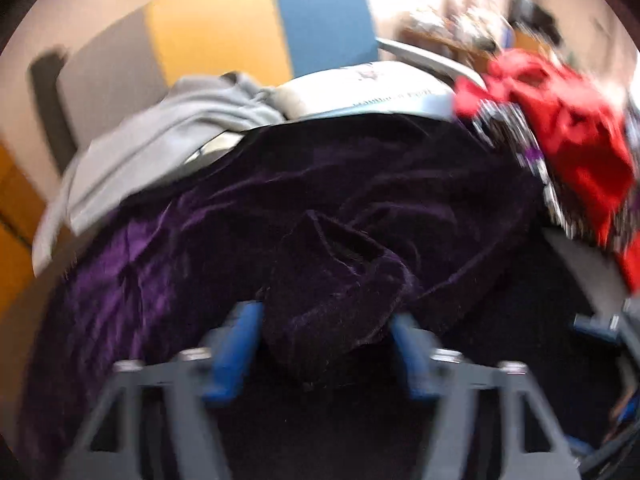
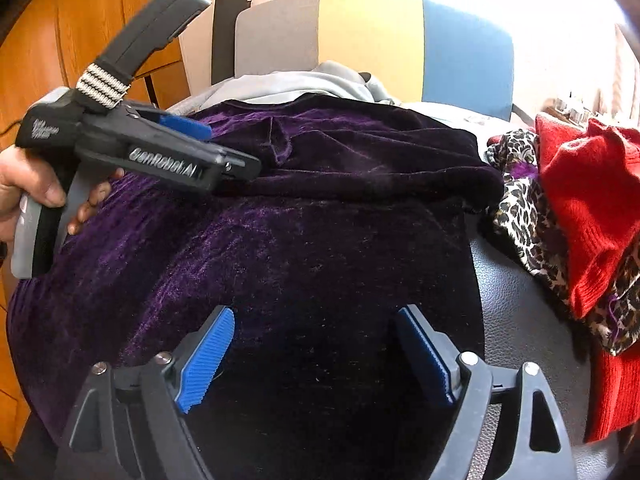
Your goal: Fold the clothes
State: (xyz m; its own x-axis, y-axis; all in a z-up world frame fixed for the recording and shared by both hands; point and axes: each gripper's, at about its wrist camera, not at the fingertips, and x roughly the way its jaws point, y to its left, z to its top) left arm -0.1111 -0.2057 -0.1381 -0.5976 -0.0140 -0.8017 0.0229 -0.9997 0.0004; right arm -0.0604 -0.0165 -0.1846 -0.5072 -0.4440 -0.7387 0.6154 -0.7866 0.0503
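A dark purple velvet garment (image 2: 320, 248) lies spread over a black padded surface, its far part folded over toward me. My right gripper (image 2: 316, 344) hovers open just above its near part, nothing between the blue pads (image 2: 208, 352). My left gripper (image 2: 234, 148), held in a person's hand (image 2: 36, 188), reaches in from the left at the folded edge. In the blurred left wrist view a bunched fold of the purple velvet (image 1: 332, 280) sits between the left gripper's (image 1: 326, 320) widely spread blue fingers (image 1: 236, 344), which do not visibly pinch it.
A grey garment (image 2: 300, 84) lies behind the velvet against a grey, yellow and blue chair back (image 2: 372, 40). A red knit (image 2: 592, 208) and a leopard-print cloth (image 2: 520, 208) are heaped at the right. Bare black leather (image 2: 520, 340) shows on the right, wooden panels (image 2: 80, 20) stand left.
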